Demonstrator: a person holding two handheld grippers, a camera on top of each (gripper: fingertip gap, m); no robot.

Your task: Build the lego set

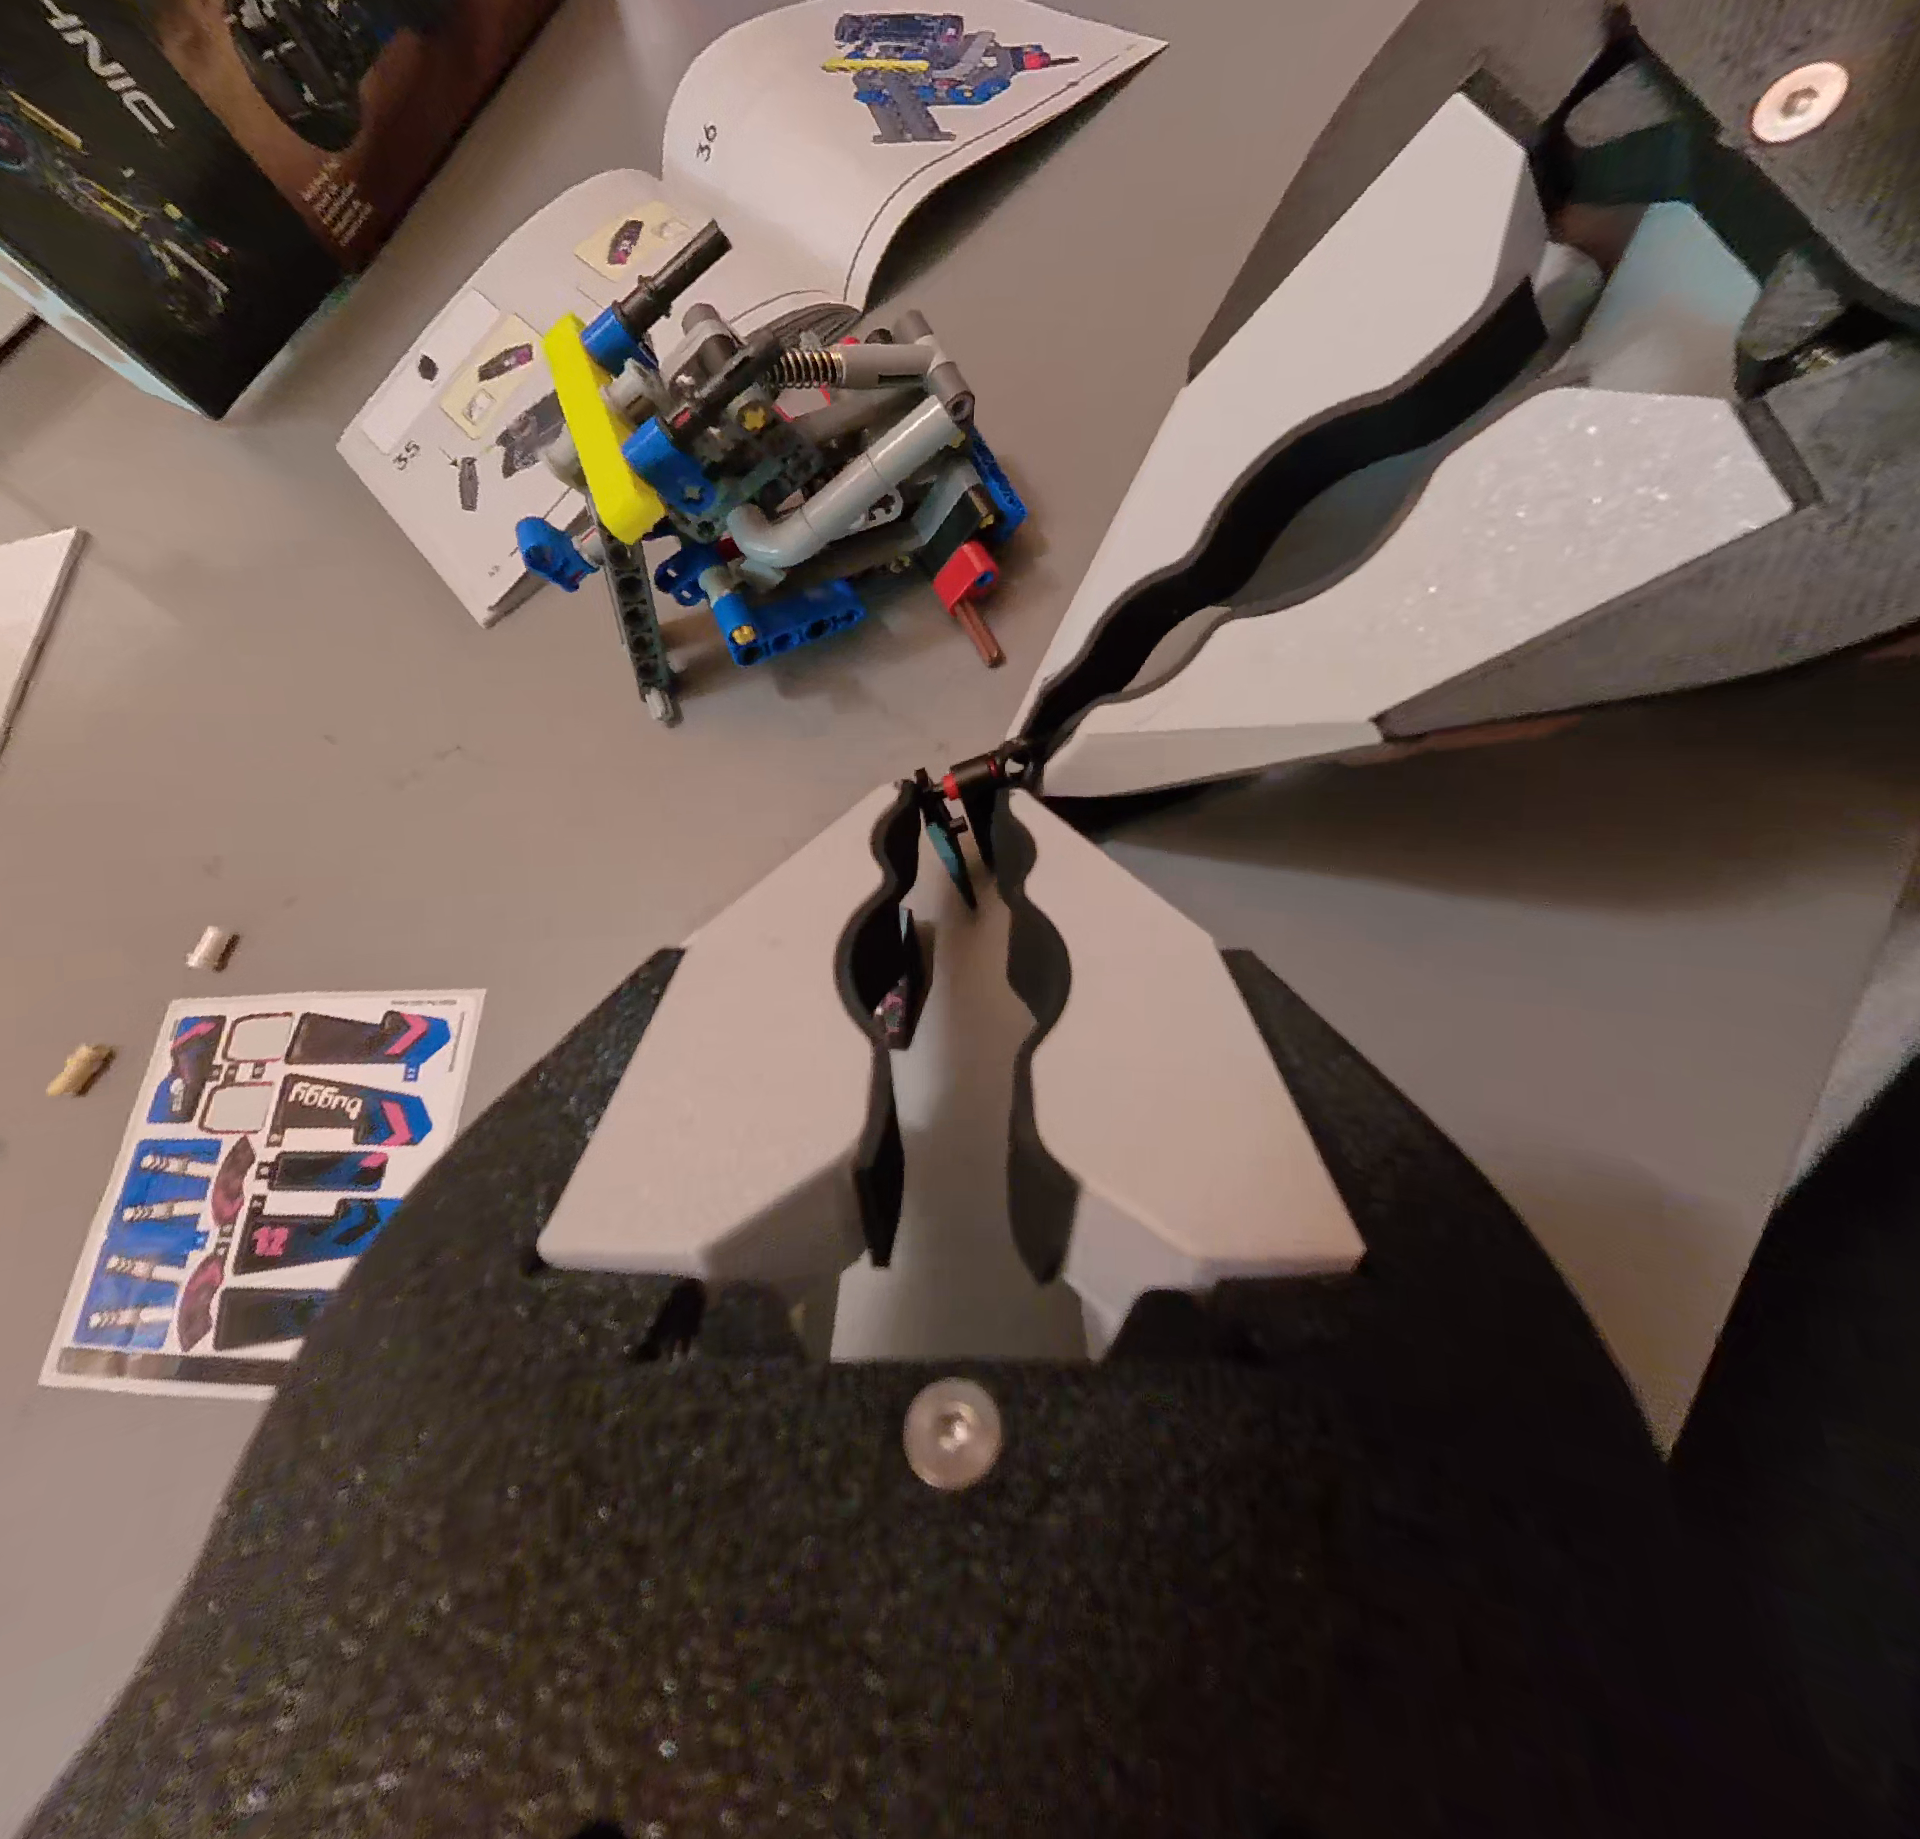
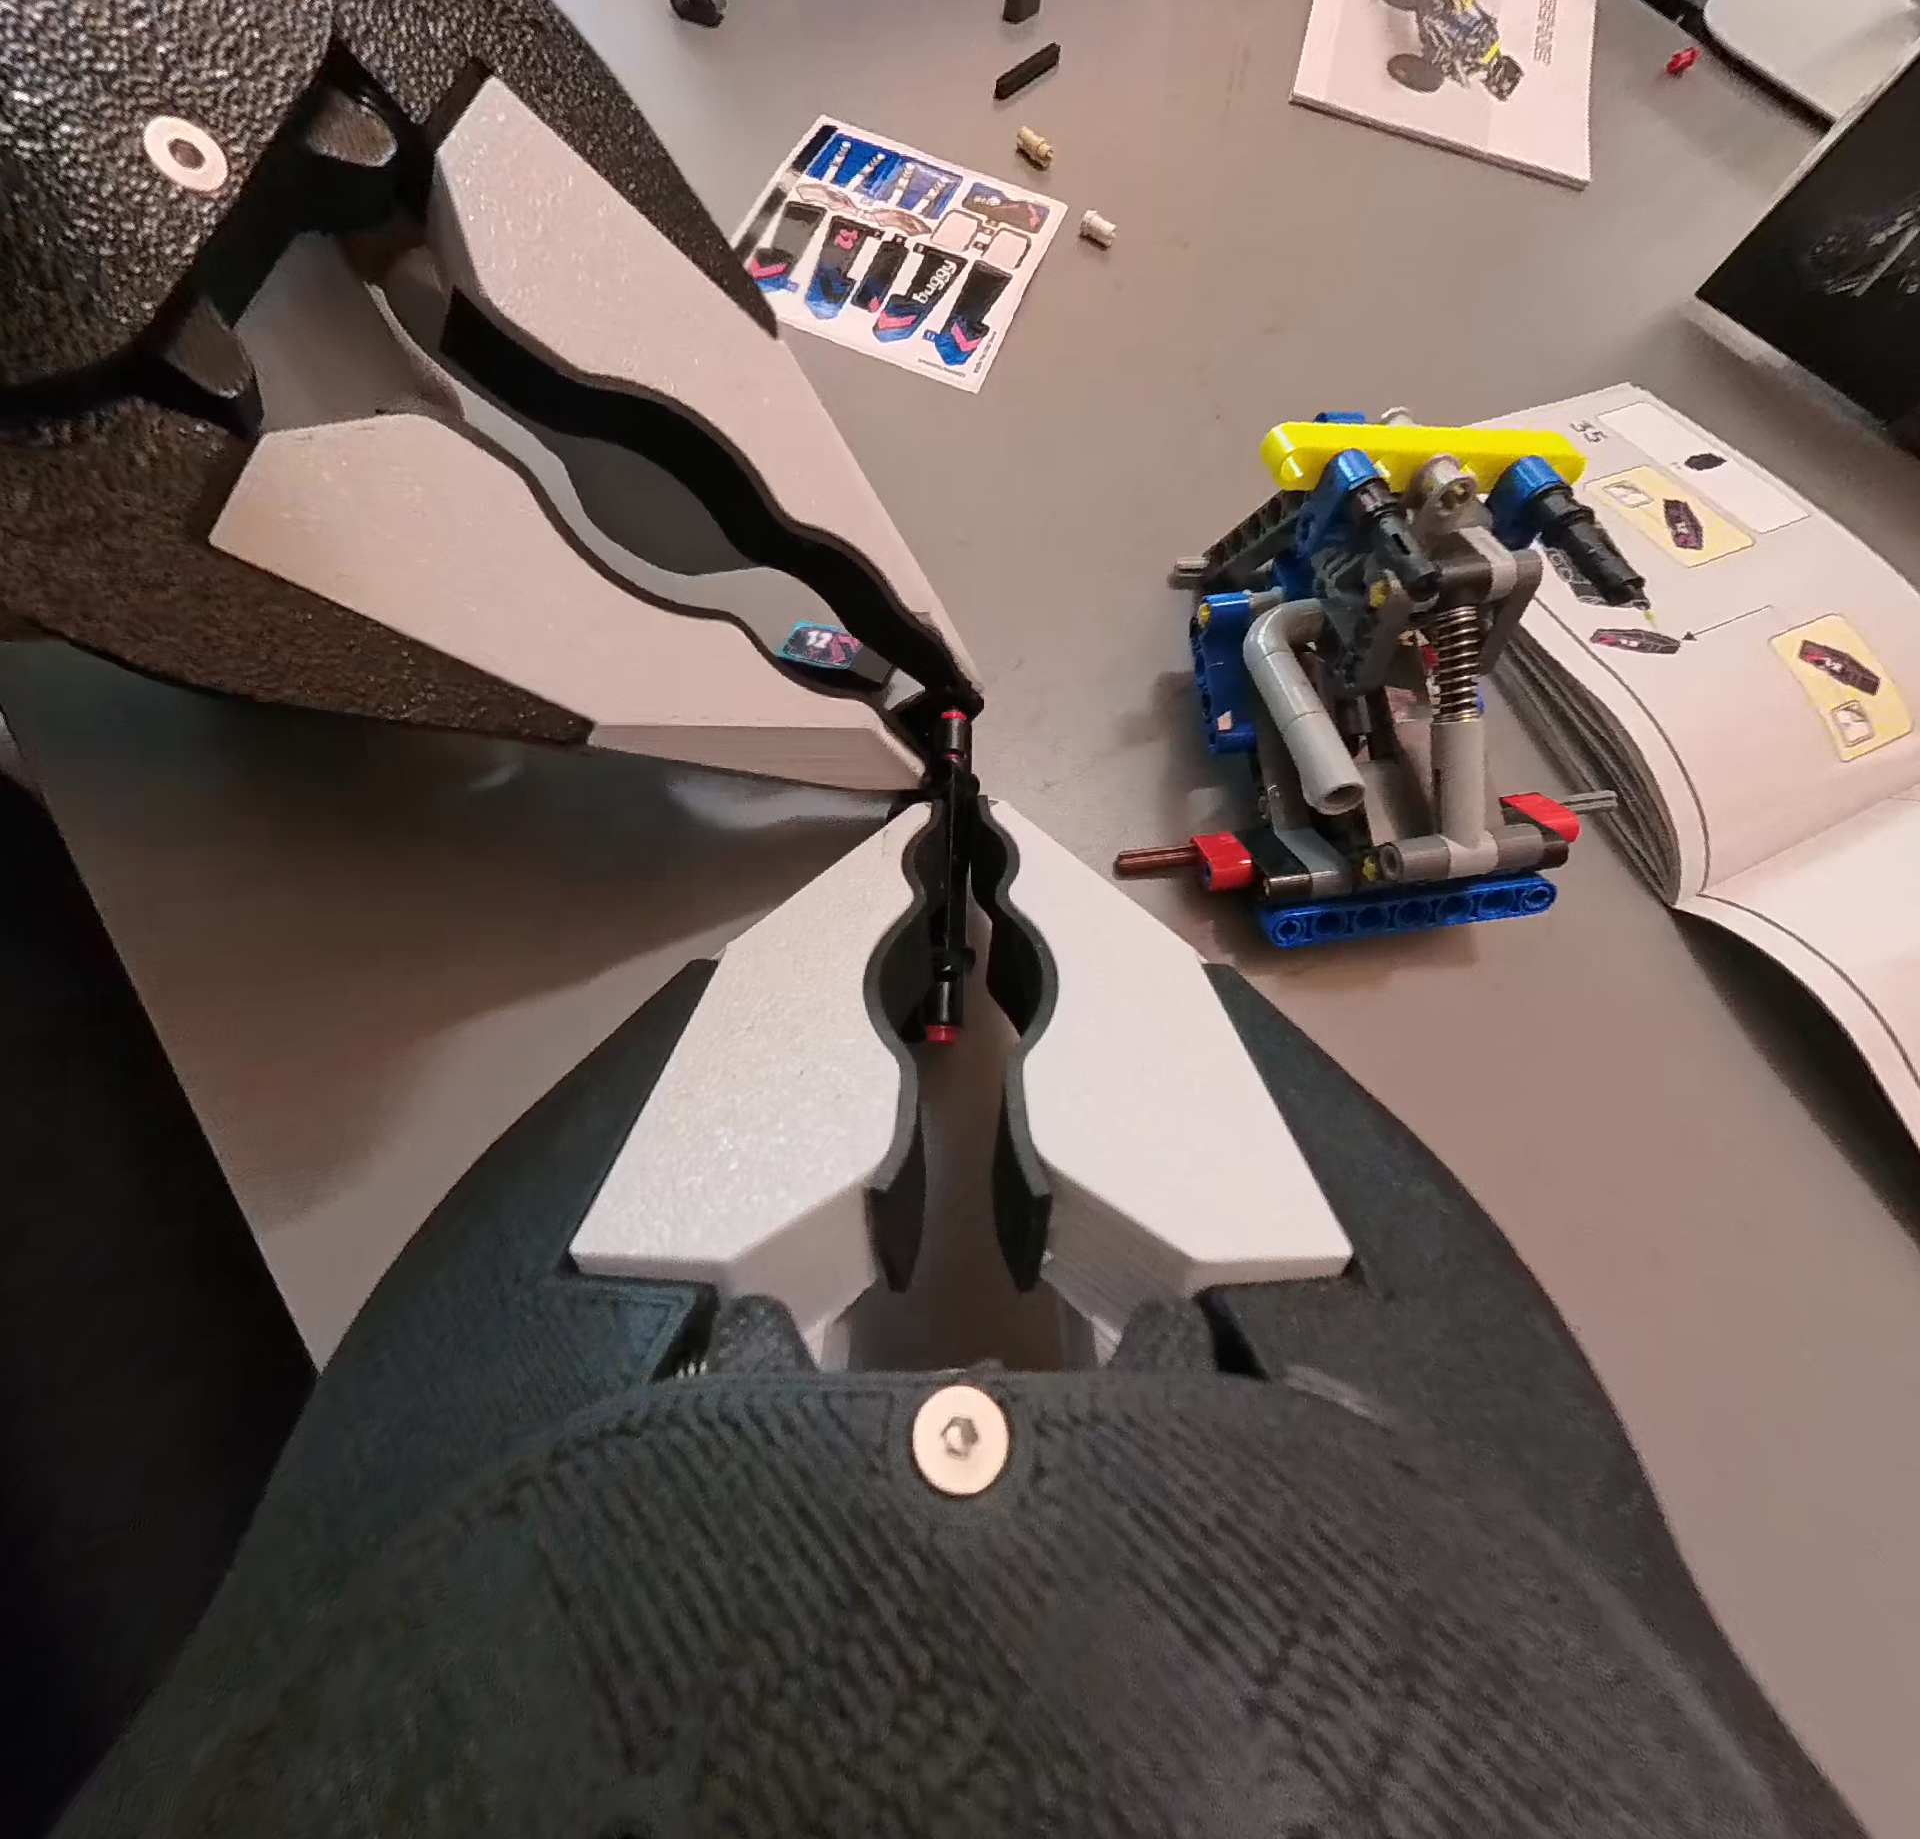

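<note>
both tongs are up off the grey table, tips nearly touching. left gripper is almost closed, pinching a flat black panel with a teal and pink sticker on it. right gripper is clamped tight on a thin black rod with red ends, whose far end pokes at the panel. can't tell if they're joined, the fingertips hide that spot.

far side: half-built blue, grey and yellow brick buggy, no wheels, sitting on the open instruction booklet. near left there's a sticker sheet with some slots empty, plus 2 loose pins. the box is cut off at the edge.
</note>
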